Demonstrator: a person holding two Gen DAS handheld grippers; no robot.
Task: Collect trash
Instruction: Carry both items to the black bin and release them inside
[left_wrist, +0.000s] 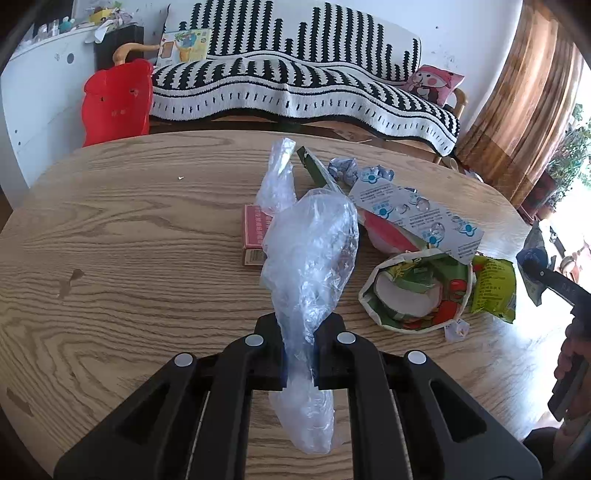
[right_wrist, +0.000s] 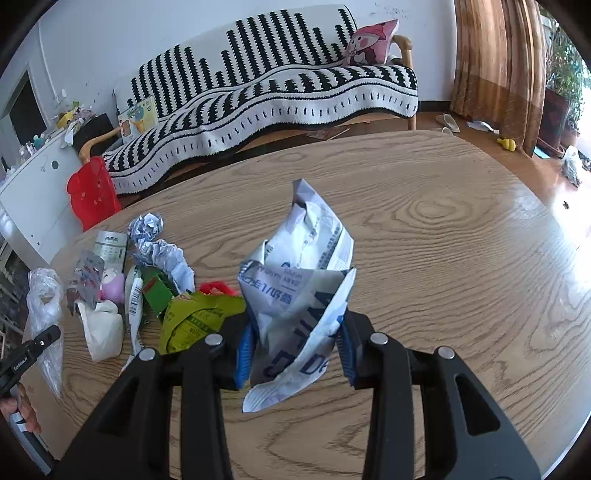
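The left gripper (left_wrist: 299, 354) clenched a clear crumpled plastic bag (left_wrist: 310, 266); the right gripper (right_wrist: 295, 354) grasped a white crumpled printed wrapper (right_wrist: 299, 295) above the wooden worktop (right_wrist: 443, 258).

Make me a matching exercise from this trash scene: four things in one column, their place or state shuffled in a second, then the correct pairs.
Column one:
1. clear plastic bag
2. white and blue wrapper
3. green snack packet
4. red stool

Column two:
A. lying on the table among the litter
B. pinched in the left tongs
C. standing on the floor beyond the table
D. clamped in the right tongs

Pairs: 1-B, 2-D, 3-A, 4-C
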